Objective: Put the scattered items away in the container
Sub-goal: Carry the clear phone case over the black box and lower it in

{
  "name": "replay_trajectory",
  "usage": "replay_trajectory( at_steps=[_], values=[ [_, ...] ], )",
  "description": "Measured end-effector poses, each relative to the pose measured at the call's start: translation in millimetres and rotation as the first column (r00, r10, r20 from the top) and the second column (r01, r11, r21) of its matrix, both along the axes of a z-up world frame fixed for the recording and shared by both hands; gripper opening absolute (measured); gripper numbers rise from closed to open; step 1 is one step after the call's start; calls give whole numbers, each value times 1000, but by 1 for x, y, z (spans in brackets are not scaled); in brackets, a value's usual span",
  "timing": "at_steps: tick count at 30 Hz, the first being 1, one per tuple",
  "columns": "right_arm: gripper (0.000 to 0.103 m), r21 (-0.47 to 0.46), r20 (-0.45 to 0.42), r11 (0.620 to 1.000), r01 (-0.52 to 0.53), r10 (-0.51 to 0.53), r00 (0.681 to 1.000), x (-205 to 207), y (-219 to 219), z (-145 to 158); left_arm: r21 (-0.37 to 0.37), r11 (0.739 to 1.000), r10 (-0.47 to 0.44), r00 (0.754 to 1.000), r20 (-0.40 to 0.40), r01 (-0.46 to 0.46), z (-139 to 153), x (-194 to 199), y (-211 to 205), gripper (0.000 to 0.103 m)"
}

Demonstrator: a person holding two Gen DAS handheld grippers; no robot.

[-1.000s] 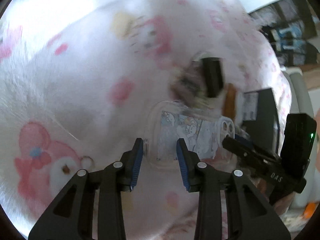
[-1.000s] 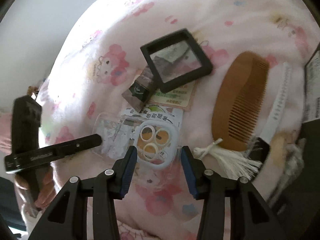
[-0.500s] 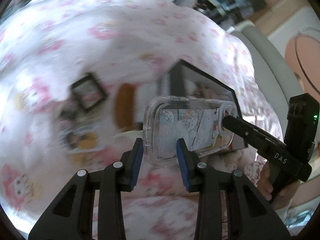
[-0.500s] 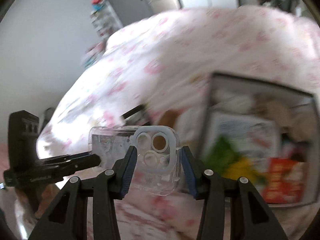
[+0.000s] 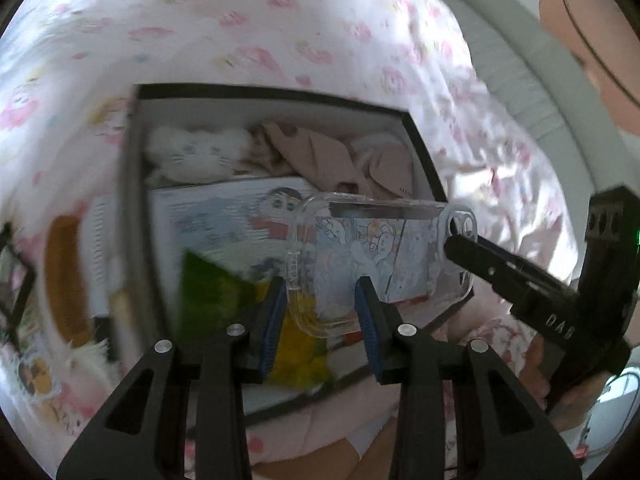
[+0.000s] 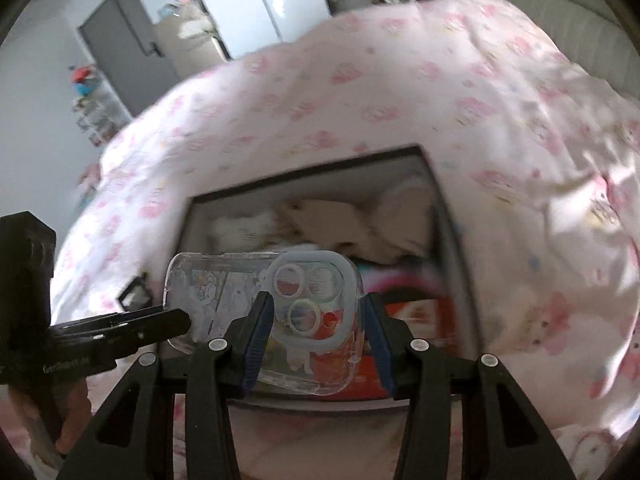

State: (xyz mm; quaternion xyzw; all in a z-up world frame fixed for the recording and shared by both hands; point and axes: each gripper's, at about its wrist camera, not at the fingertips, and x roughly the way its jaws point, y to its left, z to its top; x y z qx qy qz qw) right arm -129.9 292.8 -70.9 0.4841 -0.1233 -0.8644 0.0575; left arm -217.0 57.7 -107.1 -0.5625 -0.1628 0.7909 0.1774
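**Phone case carried over the open box**

Both grippers have swung away from the scatter on the bed, and the clear plastic phone case with a cartoon print (image 5: 376,256) now hangs above the black-walled rectangular storage box (image 5: 134,208) instead of lying on the pink patterned quilt (image 5: 280,32).

Each end of the case is pinched: the left gripper (image 5: 322,316) is closed on the plain end, the right gripper (image 6: 316,338) on the end with the camera ring. The case's long axis runs across between the two tools, roughly level, with its near edge over the box's near wall and the rest over the interior. So the drop point lies straight below and slightly forward of both claws; neither arm is clearly nearer.

Inside the box sit a white plush cat (image 5: 192,156), crumpled beige fabric (image 5: 320,156), an illustrated flat booklet (image 5: 236,220) and something green and yellow (image 5: 224,292), blurred. Outside, left of the box wall, lies a brown wooden comb (image 5: 64,272).

Nothing stands between case and contents. My judgement: the case should land flat on the booklet if both grips let go together; an uneven release could tip it against the near wall.
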Motion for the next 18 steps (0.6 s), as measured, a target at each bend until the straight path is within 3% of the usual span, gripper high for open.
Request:
replay_trajectory(
  at_steps=[4,9,11,14,18],
  values=[
    [43,9,126,999,-36,35,991,-26,18,-25,-14,999,-35,996,79,37,-24,-12,19,36],
    [43,102,271,982,-161,128,954,-43,15,-54,-121,987,-90,989,113,104,-38,-12,42,33],
    [43,109,284,975,-192,155,946,-42,13,-57,-138,984,-99,988,121,115,-39,-13,45,34],
    [43,154,272,960,-233,185,944,-42,9,-53,-105,989,-89,988,130,103,-41,-18,39,34],
    [43,141,231,958,-249,212,949,-41,9,-47,-87,995,-49,995,91,57,-38,-23,29,34]
  ],
)
